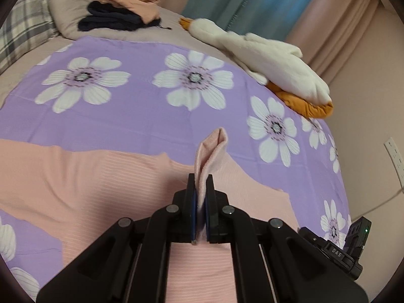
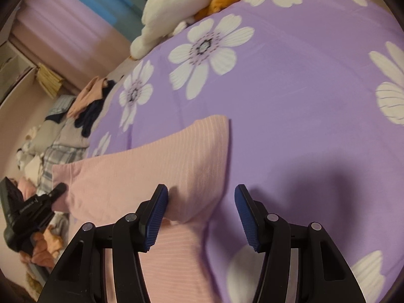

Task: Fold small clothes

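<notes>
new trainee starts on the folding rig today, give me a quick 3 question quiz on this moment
1. True or false: the left gripper is shut on the pink garment.
2. Which stands open with nothing between its pads? A) left gripper B) right gripper
3. What pattern is printed on the purple sheet?

Key: 1 true. 2 B. 3 white flowers.

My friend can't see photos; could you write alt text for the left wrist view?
A black left hand-held gripper pinches a fold of pink ribbed cloth above a purple bedspread with white flowers; a white and orange plush goose lies behind.
</notes>
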Available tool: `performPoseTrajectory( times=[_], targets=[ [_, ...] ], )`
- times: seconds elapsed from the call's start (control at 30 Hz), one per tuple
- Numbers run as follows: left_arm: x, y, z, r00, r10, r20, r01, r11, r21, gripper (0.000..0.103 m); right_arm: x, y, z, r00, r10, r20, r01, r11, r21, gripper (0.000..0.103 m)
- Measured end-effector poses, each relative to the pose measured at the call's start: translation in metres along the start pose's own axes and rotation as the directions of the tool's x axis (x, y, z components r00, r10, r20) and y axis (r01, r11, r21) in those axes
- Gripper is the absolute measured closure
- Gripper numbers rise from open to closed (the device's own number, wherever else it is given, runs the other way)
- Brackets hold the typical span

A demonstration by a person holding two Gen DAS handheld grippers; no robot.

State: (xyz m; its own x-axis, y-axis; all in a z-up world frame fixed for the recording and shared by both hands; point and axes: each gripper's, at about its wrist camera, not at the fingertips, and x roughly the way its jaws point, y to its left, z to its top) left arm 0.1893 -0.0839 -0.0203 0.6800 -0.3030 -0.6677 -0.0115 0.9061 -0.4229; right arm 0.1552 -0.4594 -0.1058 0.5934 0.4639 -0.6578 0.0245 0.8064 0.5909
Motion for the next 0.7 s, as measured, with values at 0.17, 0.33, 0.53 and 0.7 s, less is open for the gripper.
performPoseTrajectory(
  times=[0.17, 0.33, 0.53, 0.7],
  targets=[
    [-0.015, 0.024, 0.009, 0.998, 0.051, 0.038, -0.050, 0.998, -0.034, 0.099, 0.007, 0.006, -0.002, 1.000, -0.015, -0.022, 0.015, 1.000, -0.003, 0.046],
    [-0.019, 0.044, 0.010, 0.996, 0.081, 0.038, -0.078, 0.995, -0.064, 0.099, 0.022, 0.011, -0.005, 0.997, -0.048, -0.059, 0.047, 0.998, -0.029, 0.046],
    [-0.020, 0.062, 0.007, 0.994, 0.107, 0.024, -0.105, 0.990, -0.096, 0.099, 0.042, 0.021, -0.010, 0.994, -0.045, -0.104, 0.038, 0.997, -0.065, 0.064],
    [-0.027, 0.074, 0.007, 0.992, 0.122, 0.028, -0.118, 0.986, -0.116, 0.099, 0.050, 0.021, -0.012, 0.993, -0.043, -0.112, 0.037, 0.998, -0.057, 0.073]
  ],
)
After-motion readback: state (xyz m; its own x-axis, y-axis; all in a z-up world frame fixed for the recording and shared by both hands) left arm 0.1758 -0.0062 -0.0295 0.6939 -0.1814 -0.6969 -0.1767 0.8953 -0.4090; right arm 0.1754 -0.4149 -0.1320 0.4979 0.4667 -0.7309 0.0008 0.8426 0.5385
